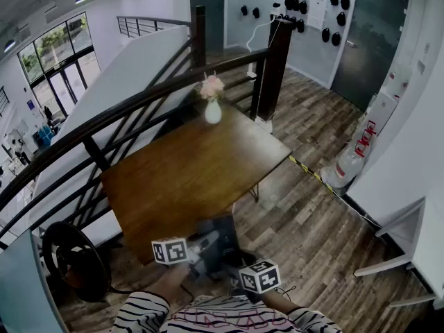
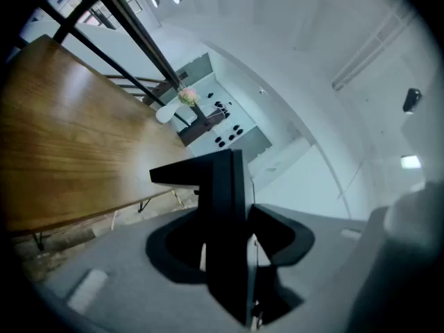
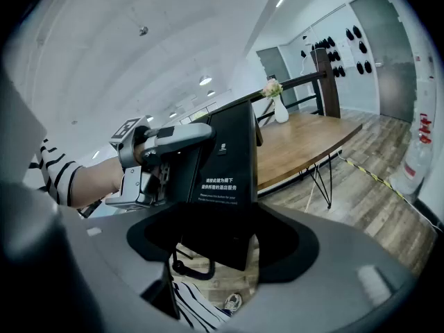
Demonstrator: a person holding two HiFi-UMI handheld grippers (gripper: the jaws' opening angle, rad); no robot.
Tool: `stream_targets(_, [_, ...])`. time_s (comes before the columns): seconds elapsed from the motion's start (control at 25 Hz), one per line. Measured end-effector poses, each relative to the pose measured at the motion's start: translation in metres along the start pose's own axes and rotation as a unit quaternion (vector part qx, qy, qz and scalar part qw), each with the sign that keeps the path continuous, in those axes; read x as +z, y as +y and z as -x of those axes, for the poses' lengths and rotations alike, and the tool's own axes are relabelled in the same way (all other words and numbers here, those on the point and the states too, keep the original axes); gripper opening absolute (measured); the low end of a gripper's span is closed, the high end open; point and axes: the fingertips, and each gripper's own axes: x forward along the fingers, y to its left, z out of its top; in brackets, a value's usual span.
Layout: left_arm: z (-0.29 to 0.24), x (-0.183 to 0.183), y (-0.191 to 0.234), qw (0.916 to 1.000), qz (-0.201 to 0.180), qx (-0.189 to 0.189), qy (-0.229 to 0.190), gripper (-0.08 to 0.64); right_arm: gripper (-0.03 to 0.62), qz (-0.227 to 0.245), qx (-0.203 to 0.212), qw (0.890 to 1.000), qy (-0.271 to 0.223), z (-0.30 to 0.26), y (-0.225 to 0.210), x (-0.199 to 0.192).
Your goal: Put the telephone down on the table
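Two things could spoil this from here, as I judge it. The telephone (image 1: pixel 216 245) hangs in the air at the lower middle of the head view, right by the near edge of the surface (image 1: pixel 180 179) and not yet resting on it. If you lower it where it is, part of its base may land past that edge and it could tip toward you. It also has a dark cord (image 3: pixel 184 268) looping below it in the right claw view, and that loop could snag the edge or tug the body askew as you carry it forward. The vase (image 1: pixel 213 111) of flowers stands at the far end, well apart from your path. Your left claw (image 2: pixel 229 255) is about half closed and clamped across the telephone's thin edge, which stands upright between its jaws. From the other side you can see it pinching the left rim of the black panel. That narrow hold could let the body pivot if you move fast. Your right claw (image 3: pixel 215 269) is spread wide, with the telephone's lower end in front of it. The one dark finger (image 3: pixel 149 293) that shows stands clear of the panel, so I read no firm hold there.
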Motion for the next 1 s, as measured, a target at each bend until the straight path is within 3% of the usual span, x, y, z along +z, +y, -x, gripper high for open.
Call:
stream_targets(0.32, [0.039, 0.001, -0.007, 0.9999, -0.007, -0.013, 0.008, 0.204, 0.321, -0.003, -0.007, 1.0, -0.016, -0.006, 0.04, -0.007])
stream_targets(0.48, [0.037, 0.0, -0.006, 0.9998, -0.004, -0.018, 0.003, 0.199, 0.322, 0.0, -0.008, 1.0, -0.015, -0.005, 0.036, -0.007])
stream_targets(0.72, [-0.002, 0.014, 0.002, 0.9998, 0.004, -0.012, -0.016, 0.196, 0.324, 0.01, 0.006, 1.0, -0.007, -0.007, -0.005, 0.015])
stream_targets(1.0, [-0.08, 0.041, 0.006, 0.9984, 0.01, -0.003, -0.056, 0.193, 0.322, 0.039, 0.03, 0.999, 0.007, 0.001, -0.085, 0.059])
